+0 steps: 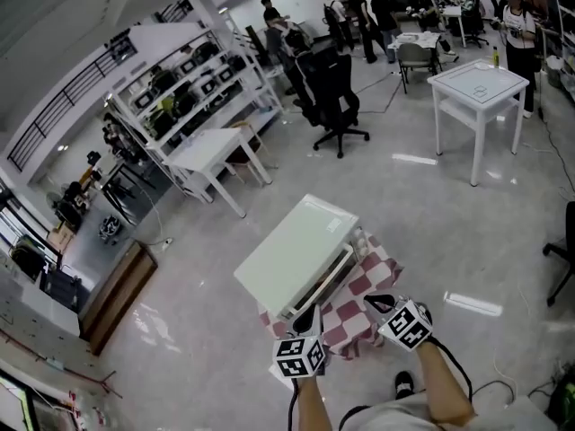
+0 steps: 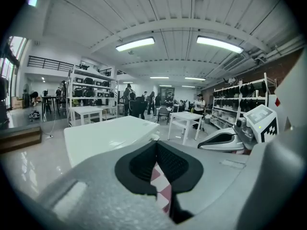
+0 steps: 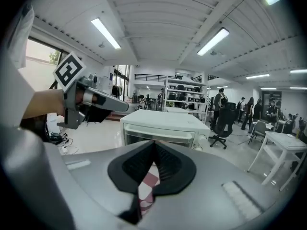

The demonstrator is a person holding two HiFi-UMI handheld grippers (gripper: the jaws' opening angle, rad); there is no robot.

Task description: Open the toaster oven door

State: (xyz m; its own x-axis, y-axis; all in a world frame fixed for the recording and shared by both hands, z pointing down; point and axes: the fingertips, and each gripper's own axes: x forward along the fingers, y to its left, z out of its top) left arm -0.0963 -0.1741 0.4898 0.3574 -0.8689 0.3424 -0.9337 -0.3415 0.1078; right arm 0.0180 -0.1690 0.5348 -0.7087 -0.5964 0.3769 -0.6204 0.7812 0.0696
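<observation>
A white toaster oven (image 1: 296,254) stands on a small table covered with a red and white checked cloth (image 1: 377,263); its door is closed, with the pale handle bar (image 3: 158,133) across the top of the glass. My left gripper (image 1: 306,316) hovers just in front of the oven's near corner, jaws shut and empty. My right gripper (image 1: 378,303) hangs over the cloth to the right of the oven front, also shut with nothing in it. In the left gripper view the oven's top (image 2: 108,134) lies ahead, and the right gripper (image 2: 225,140) shows at the right.
A black office chair (image 1: 334,92) and a white table (image 1: 216,151) stand beyond the oven, another white table (image 1: 478,86) at the back right. Shelving (image 1: 193,83) lines the left, a wooden cabinet (image 1: 117,294) sits at the near left. Several people stand far back.
</observation>
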